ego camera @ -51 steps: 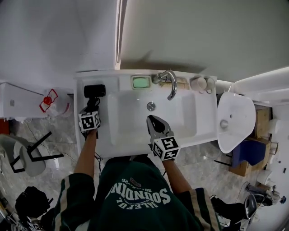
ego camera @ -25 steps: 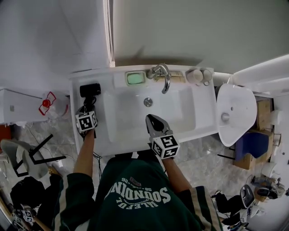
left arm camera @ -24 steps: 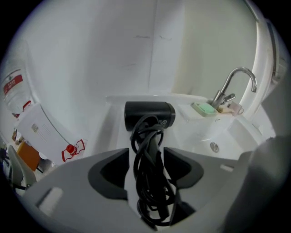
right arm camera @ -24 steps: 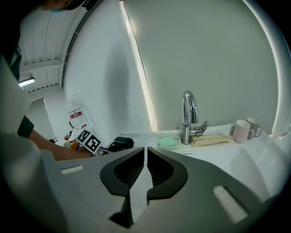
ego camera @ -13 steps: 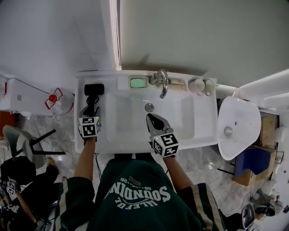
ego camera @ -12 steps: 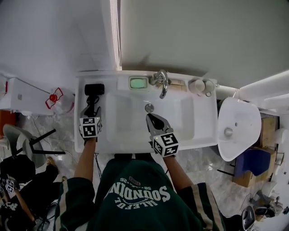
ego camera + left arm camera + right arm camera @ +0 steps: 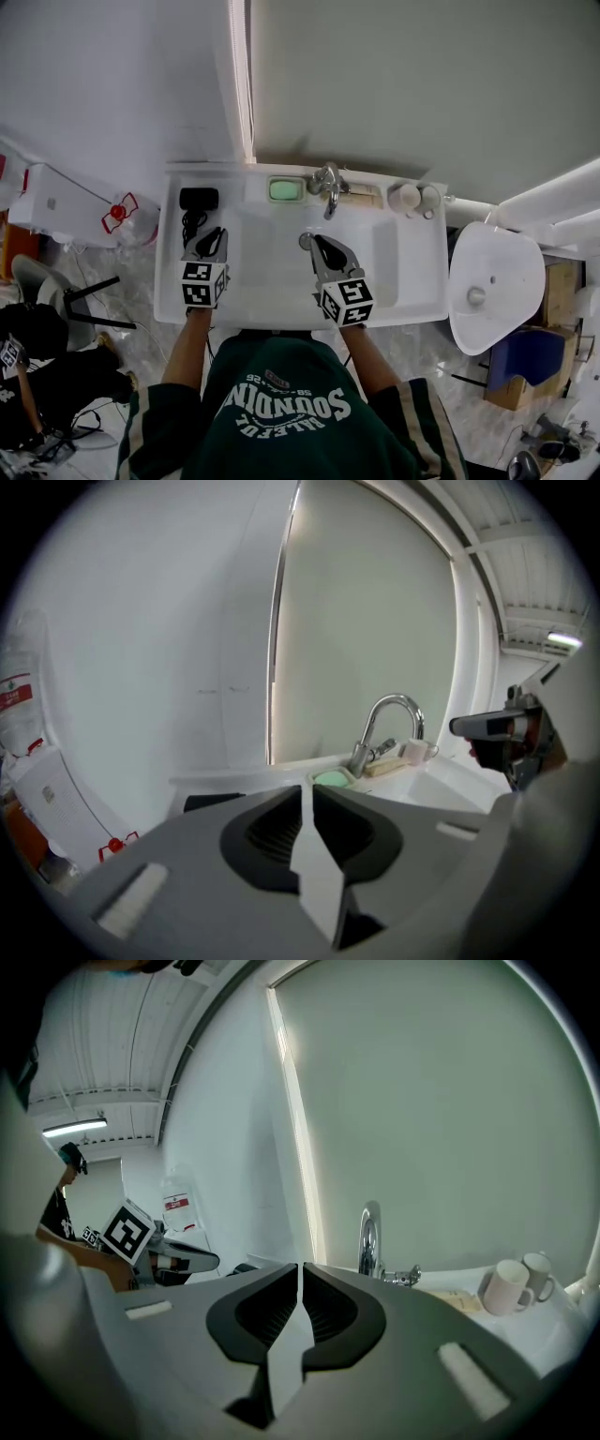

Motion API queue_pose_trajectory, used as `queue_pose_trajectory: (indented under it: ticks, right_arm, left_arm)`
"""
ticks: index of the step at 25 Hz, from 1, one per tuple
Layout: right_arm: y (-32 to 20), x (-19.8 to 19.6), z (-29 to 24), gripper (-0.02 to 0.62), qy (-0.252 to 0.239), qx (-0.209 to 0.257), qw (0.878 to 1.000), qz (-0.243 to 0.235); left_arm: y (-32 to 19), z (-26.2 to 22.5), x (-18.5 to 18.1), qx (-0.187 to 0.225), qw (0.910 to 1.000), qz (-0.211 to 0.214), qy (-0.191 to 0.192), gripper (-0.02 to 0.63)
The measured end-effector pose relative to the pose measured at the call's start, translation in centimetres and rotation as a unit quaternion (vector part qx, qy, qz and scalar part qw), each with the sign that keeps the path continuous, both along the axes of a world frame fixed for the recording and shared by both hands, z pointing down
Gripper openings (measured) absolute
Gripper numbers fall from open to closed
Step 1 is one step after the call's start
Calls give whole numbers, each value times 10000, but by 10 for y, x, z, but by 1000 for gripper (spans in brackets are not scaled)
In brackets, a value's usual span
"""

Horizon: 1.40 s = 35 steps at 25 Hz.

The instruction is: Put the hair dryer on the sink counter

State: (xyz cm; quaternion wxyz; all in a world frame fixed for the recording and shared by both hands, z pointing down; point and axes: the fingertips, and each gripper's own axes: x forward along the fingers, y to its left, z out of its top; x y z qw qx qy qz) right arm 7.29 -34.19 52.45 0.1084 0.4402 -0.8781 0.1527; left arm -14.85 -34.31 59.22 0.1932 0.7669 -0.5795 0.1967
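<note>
The black hair dryer (image 7: 198, 199) lies on the back left corner of the white sink counter (image 7: 172, 277); in the left gripper view it is a dark shape (image 7: 214, 801) just past the jaws. My left gripper (image 7: 216, 234) hovers a little in front of it, apart from it. Its jaws are closing, down to a thin slit (image 7: 307, 794) with nothing between them. My right gripper (image 7: 317, 241) hangs over the basin near the drain, shut and empty (image 7: 299, 1269).
A chrome faucet (image 7: 327, 183) stands at the back rim, with a green soap dish (image 7: 286, 189) to its left and two pale cups (image 7: 405, 197) to its right. A white toilet (image 7: 492, 286) sits right of the sink. A red-marked white container (image 7: 117, 214) stands on the left.
The left gripper has drawn back from the hair dryer toward the counter's front and its jaws have come together. The dryer stays on the counter. The right gripper has barely moved.
</note>
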Motion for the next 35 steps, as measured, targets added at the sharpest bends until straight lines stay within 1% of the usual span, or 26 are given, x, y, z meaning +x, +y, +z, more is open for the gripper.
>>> queue_pose_trajectory:
  ticks: [3, 5, 8, 12, 16, 24, 35]
  right_arm:
    - [-6, 7, -5, 6, 3, 94, 10000, 8]
    - [-11, 13, -9, 6, -23, 155, 9999, 58]
    - [-18, 21, -15, 6, -45, 229, 9996, 145]
    - [-24, 30, -21, 5, 2, 292, 9992, 274]
    - [-25, 33, -25, 5, -36, 363, 9989, 290]
    - [-24, 32, -26, 5, -38, 387, 9988, 308]
    - [-20, 31, -25, 5, -43, 329, 9991, 264]
  left_arm:
    - [-4, -21, 16, 188, 9995, 24, 267, 87]
    - [-7, -32, 24, 303, 9989, 58, 364, 83]
    - [-10, -44, 34, 430, 9981, 175, 397, 64]
    - [-15, -53, 44, 559, 9973, 338, 331, 52]
    - [-19, -56, 48, 582, 9968, 416, 358, 52]
    - [-19, -55, 49, 589, 9964, 425, 431, 52]
    - [-15, -50, 50, 544, 9965, 441, 460, 52]
